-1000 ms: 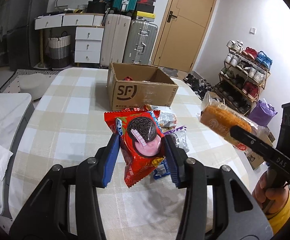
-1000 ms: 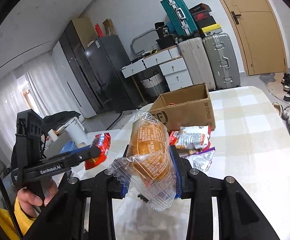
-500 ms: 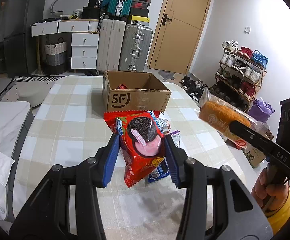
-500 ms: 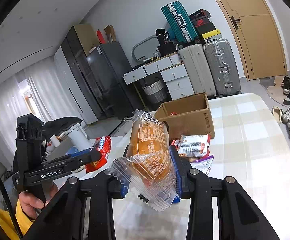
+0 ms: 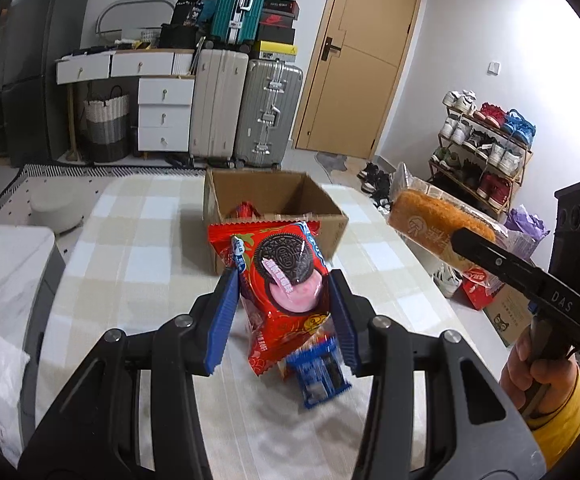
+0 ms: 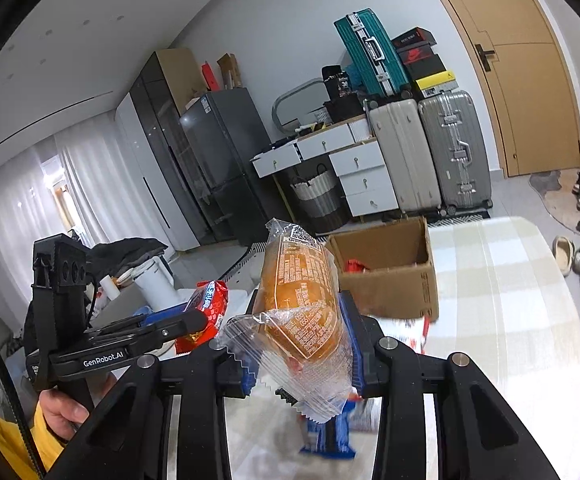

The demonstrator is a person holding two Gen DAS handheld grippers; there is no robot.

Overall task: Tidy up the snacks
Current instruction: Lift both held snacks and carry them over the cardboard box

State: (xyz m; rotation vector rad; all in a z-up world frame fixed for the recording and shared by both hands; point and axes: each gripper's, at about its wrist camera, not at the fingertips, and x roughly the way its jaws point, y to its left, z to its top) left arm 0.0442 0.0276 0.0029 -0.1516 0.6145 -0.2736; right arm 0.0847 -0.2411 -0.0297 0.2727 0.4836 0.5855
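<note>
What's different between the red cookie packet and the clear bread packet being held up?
The red cookie packet is opaque and printed with a dark cookie; the bread packet is transparent, showing a golden loaf. The left gripper holds the cookies, the right gripper the bread. Both are pinched upright, off the table.

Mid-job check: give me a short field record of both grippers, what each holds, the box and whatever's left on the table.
left gripper: shut on red Oreo cookie packet, held above table
right gripper: shut on clear-wrapped golden bread bun, lifted
open brown cardboard box: on checked tablecloth, one red packet inside
left on table: blue snack packet, blurred; others hidden
</note>
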